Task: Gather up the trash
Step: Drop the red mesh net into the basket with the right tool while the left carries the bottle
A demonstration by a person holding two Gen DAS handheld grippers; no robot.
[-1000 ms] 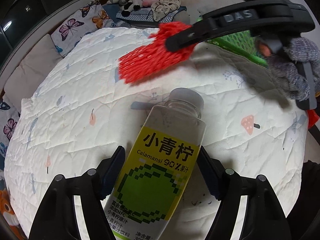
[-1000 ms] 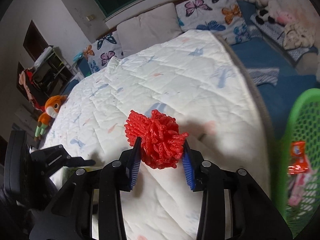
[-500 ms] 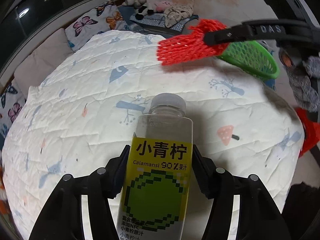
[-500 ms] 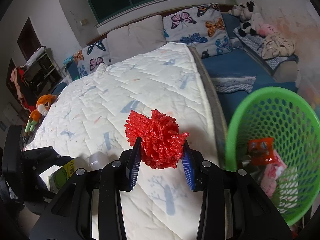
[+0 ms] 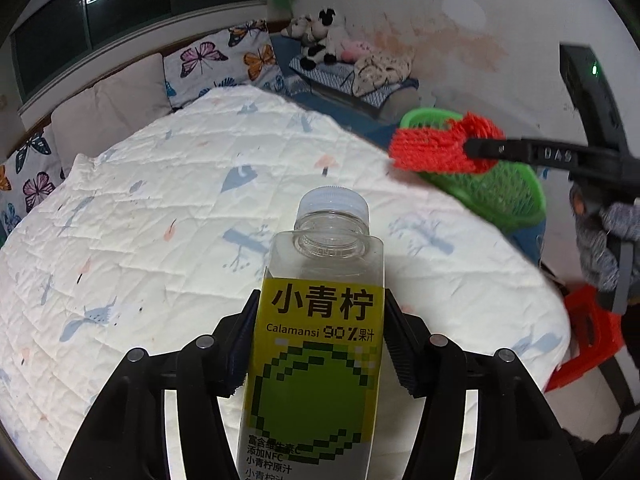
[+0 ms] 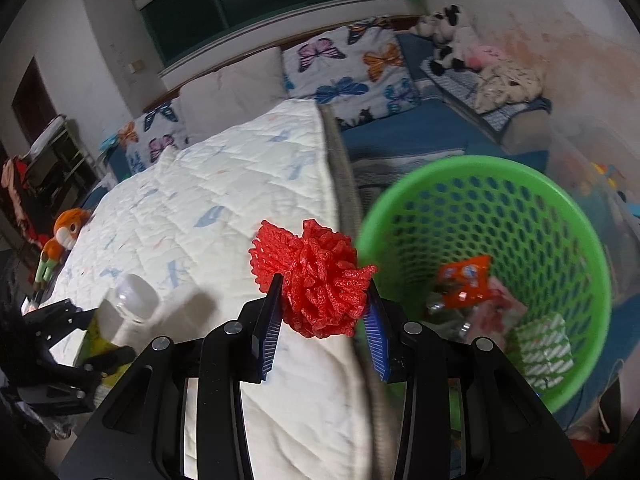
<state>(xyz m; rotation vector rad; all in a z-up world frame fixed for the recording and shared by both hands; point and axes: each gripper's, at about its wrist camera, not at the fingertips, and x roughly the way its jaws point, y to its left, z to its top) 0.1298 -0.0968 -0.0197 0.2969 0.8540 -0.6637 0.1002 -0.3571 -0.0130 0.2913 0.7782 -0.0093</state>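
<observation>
— How far along is the collecting judged to be?

— Partly done. Several wrappers, one of them an orange packet [image 6: 464, 282], are seen lying in the green mesh basket [image 6: 472, 168] beside the bed [image 5: 160, 220]. Two pieces are held but not yet dropped. A red foam fruit net [image 6: 316, 280] is clamped between the fingers of the right gripper [image 6: 322, 314], over the mattress edge just beside the basket rim. An empty clear juice bottle [image 5: 320, 344], capped, is pinched around its label by the left gripper [image 5: 318, 344], above the quilt and well apart from the basket.

— What writing can be read?

— On the bottle's yellow label, "小青柠" and "Calamansi 90%" are printed; smaller lines below are only partly legible. "DAS" is embossed on the right gripper's finger. The packet's print cannot be made out.
</observation>
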